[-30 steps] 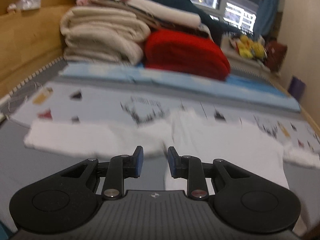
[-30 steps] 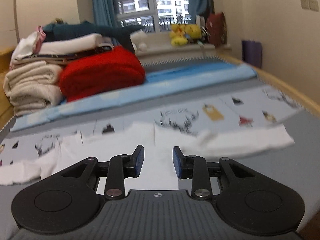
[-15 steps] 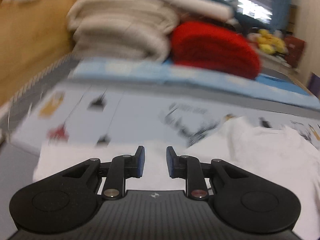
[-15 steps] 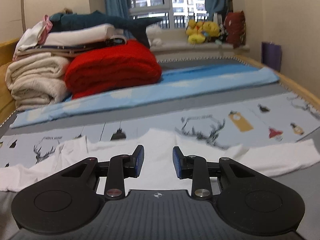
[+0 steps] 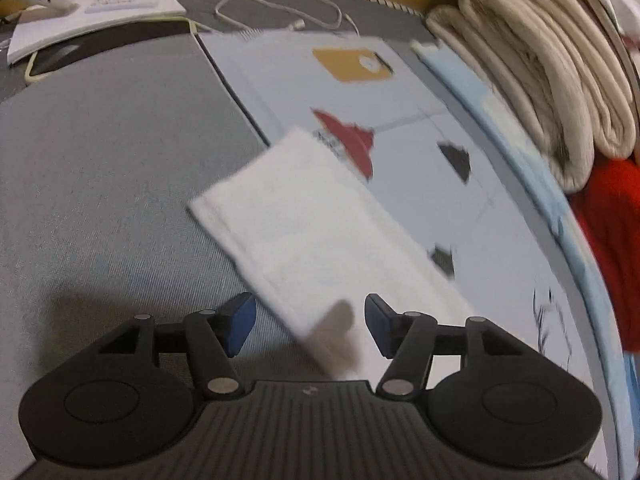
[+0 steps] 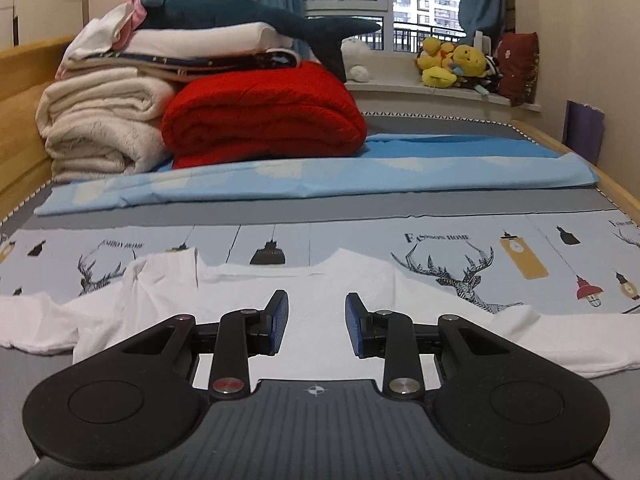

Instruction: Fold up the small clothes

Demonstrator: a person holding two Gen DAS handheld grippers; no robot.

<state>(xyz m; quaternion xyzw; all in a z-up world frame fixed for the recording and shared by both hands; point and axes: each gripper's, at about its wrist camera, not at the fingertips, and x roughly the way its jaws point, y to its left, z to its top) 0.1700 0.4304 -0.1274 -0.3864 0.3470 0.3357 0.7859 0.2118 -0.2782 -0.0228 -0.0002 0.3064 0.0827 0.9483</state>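
left gripper [image 5: 308,330]: jaws opening, spread wide, nothing pinched; the near edge of the white sleeve [image 5: 304,224] lies between and below them, pads not touching it. right gripper [image 6: 313,322]: jaws part open w/ a gap, empty, hovering over the body of the white shirt [image 6: 312,284].

handling, my guess: thin soft cotton, v light, limp, no stiffness, so it'll droop and drag, may bunch if pulled fast. not fragile, not slippery on the sheet. best hold prob the sleeve's cuff end or hem edge, pinching both layers, w/ the other gripper at the shoulder/side seam to keep the body flat.

looks: plain white long-sleeve top, spread flat, collar toward the far side, sleeves out left & right, a few wrinkles near the left shoulder. it lies on the near part of the bed, half on the grey cover [image 5: 104,168], half on the pale printed sheet [image 6: 460,248] w/ deer & lamps. beyond: blue cloth [image 6: 304,180], red blanket [image 6: 264,116], cream blankets [image 6: 100,128].
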